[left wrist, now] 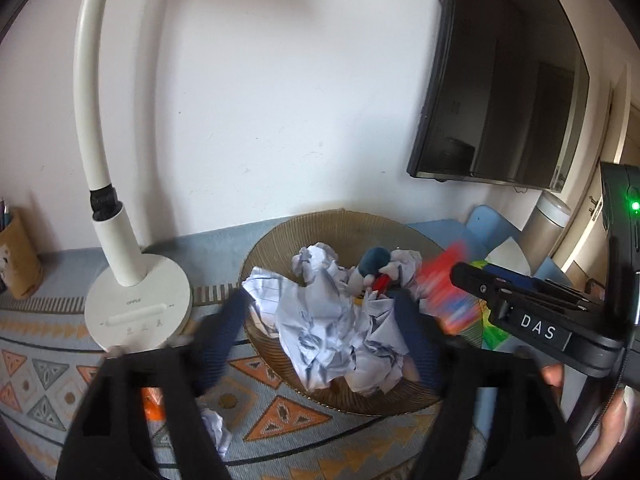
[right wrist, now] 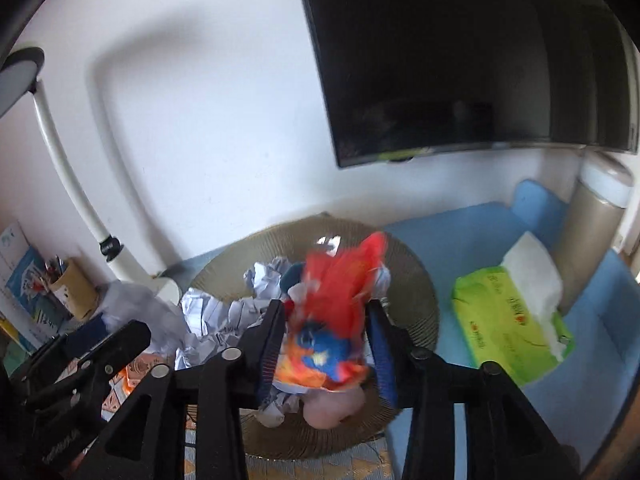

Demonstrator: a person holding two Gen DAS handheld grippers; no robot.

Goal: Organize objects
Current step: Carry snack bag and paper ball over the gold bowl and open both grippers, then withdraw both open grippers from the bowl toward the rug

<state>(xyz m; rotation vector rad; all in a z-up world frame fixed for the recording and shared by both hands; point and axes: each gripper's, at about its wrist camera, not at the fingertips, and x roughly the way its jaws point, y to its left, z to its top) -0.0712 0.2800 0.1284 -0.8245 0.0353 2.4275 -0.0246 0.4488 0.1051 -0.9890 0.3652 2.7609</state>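
- The left tongs (left wrist: 320,320) stand wide open with nothing between their blue pads, poised above the round woven basket (left wrist: 276,240).
- The basket sits on a patterned cloth (left wrist: 280,412) that covers the counter, and holds crumpled sheets of paper (left wrist: 320,320) and a dark blue plush toy (left wrist: 374,260).
- The right tongs (right wrist: 326,340) bracket a red, orange and blue snack packet (right wrist: 332,320) over the same basket (right wrist: 416,300); the packet is blurred and there is a gap at the right pad, so whether it is gripped cannot be told.
- A pinkish round thing (right wrist: 332,408) lies in the basket beneath the packet; it is too blurred to name.
- A white desk lamp (left wrist: 136,308) stands just left of the basket, its base almost touching the rim.
- One loose paper ball (left wrist: 216,428) lies on the cloth outside the basket, beside something orange (left wrist: 154,404), both partly hidden behind the left finger.
- A green pack of tissues (right wrist: 508,320) rests on a blue mat (right wrist: 600,340) right of the basket.
- A pen holder (right wrist: 74,292) stands far left by the wall; a dark screen (right wrist: 460,52) hangs above.
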